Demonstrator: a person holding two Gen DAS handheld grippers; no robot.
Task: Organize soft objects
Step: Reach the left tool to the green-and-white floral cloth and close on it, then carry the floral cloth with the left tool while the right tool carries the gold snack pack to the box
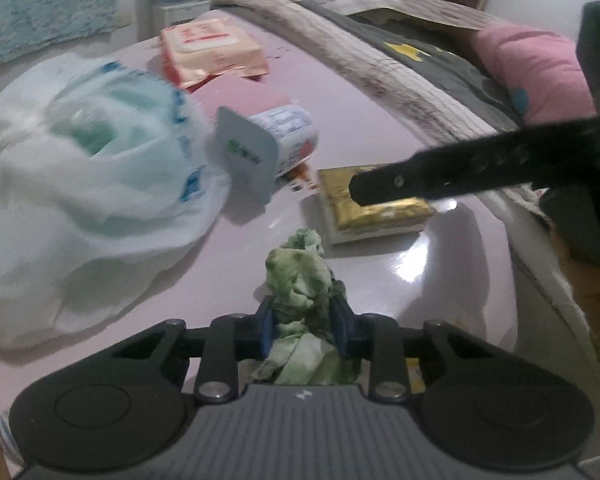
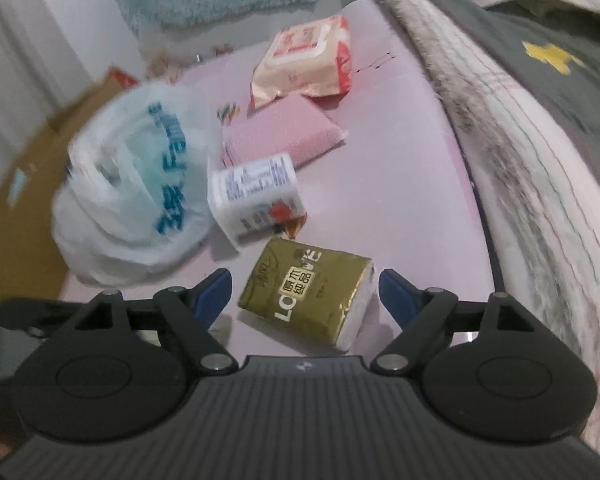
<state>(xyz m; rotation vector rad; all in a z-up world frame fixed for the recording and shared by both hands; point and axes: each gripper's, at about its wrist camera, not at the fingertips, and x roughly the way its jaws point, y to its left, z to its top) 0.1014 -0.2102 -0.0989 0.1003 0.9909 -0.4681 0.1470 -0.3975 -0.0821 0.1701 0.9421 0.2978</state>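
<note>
1. Right gripper (image 2: 302,294) is hovering with jaws spread wide, straddling the gold foil-wrapped tissue pack (image 2: 306,292) lying on the glossy pink table (image 2: 400,200).
2. Pack's long axis is running diagonally between the blue pads (image 2: 396,294); neither pad is touching it. Judgement: closing would grip across its width.
3. Left gripper (image 1: 304,322) is clamping a crumpled green-stained cloth (image 1: 300,280), so it is not free.
4. White plastic bag (image 2: 132,200) is sitting to the left, likely the destination.
</note>
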